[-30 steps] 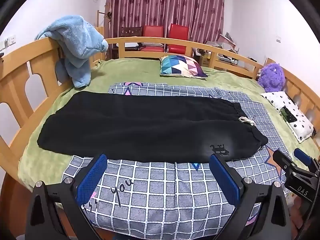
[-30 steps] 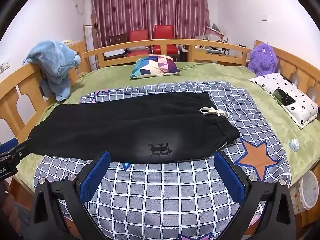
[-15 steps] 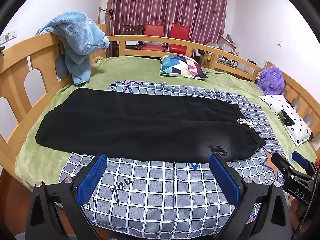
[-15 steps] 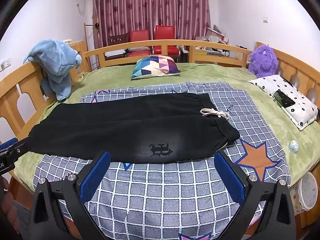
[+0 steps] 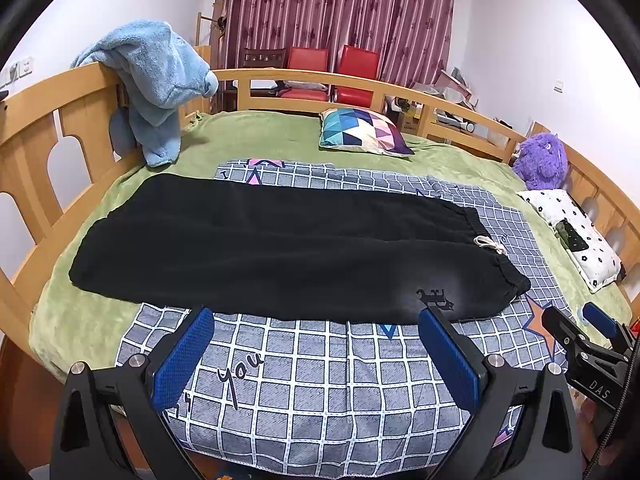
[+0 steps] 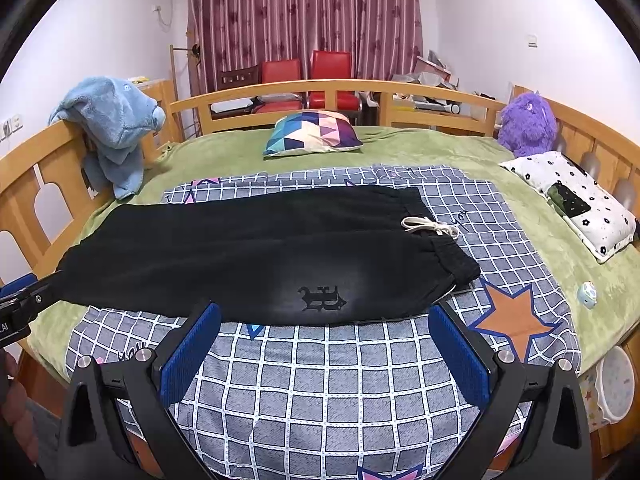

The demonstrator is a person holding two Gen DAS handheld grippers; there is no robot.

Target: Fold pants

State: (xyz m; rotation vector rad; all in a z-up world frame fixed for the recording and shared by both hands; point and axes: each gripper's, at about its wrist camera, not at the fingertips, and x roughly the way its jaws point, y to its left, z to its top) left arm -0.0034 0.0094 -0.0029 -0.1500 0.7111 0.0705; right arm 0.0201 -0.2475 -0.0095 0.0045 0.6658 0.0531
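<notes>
- Against the pictures from a second ago, the pants [image 5: 280, 248] lie just as they did, flat across the bed, while both cameras now see them from slightly farther back, so more of the checked blanket [image 5: 320, 380] shows in front.
- One pair of black pants: already doubled lengthwise, the waistband with its white drawstring [image 6: 430, 226] at the right end, the leg ends at the left over the green sheet [image 5: 80, 320], the rest on the checked blanket.
- Left gripper [image 5: 316, 344]: jaws spread wide, nothing between them, hovering at the near edge of the bed just short of the pants.
- Right gripper [image 6: 326, 338]: jaws likewise spread wide and empty, near the printed emblem [image 6: 322, 298] on the pants (not touching the cloth).
- Two pillows: a coloured triangle-patterned one [image 6: 314, 134] at the far side, a white flowered one [image 6: 576, 204] at the right rail.
- One purple plush toy [image 6: 528, 124], one blue fleece garment [image 5: 156, 80] draped over the wooden rail, two red chairs [image 6: 306, 76] before the curtain.
</notes>
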